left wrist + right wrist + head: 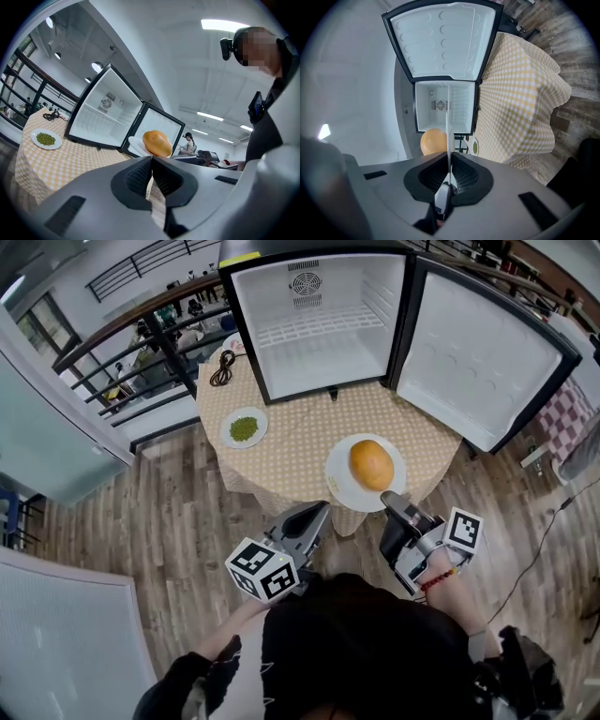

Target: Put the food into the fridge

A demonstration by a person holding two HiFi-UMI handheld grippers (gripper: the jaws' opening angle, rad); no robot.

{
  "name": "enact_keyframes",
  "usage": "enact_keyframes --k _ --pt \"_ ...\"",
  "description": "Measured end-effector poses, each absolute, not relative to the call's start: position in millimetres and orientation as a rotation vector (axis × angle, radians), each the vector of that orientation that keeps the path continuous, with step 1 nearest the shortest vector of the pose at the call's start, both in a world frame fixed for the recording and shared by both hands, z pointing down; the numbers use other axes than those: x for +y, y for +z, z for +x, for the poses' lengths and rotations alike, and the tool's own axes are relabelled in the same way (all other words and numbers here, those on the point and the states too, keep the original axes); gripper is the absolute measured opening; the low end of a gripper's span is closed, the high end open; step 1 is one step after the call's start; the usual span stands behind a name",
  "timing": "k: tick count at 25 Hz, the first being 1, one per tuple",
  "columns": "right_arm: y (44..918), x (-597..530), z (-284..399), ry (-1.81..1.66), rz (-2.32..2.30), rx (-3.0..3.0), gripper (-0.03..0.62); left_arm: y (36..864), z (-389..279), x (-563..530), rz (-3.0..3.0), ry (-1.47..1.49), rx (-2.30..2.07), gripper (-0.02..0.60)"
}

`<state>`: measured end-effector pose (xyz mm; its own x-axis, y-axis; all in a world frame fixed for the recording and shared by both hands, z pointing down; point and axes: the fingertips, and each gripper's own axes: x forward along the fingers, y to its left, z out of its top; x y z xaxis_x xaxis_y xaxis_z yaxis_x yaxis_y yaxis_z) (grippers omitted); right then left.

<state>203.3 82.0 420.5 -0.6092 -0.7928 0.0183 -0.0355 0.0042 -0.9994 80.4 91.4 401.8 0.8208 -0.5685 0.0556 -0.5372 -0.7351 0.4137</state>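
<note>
The orange-yellow food (371,465) sits on a white plate (339,482) at the near edge of the table (300,442), in the lower middle of the head view. The right gripper (390,502) is clenched on that plate's near rim. Judging by the task, it grips the rim so that the food can be carried without being squeezed. The fridge (319,324) stands empty at the top of the frame, its door (478,352) swung out to the right, so the way in is clear. The left gripper (313,514) hangs at lower centre with its jaws together on nothing. Only the right gripper view settles the grip: the rim runs edge-on as a thin white line between the pads. The head view alone shows the small plate of greens (244,427) well apart at the left — whether the white plate has left the cloth, no view tells.
</note>
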Motion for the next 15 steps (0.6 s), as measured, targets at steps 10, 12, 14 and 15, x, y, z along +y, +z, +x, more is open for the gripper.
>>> enact_keyframes --k 10,12,14,15 --pt "436 51 180 -1.687 -0.845 1.702 0.031 416 58 66 2.562 -0.084 -0.855 0.011" --pt "439 44 180 -1.684 -0.864 1.685 0.031 418 57 56 2.558 -0.084 -0.832 0.011" --pt "440 35 178 -1.684 -0.878 1.667 0.031 419 56 44 2.556 -0.076 -0.807 0.011" --pt "439 29 176 -1.684 -0.882 1.661 0.031 419 55 38 2.557 -0.070 -0.796 0.011"
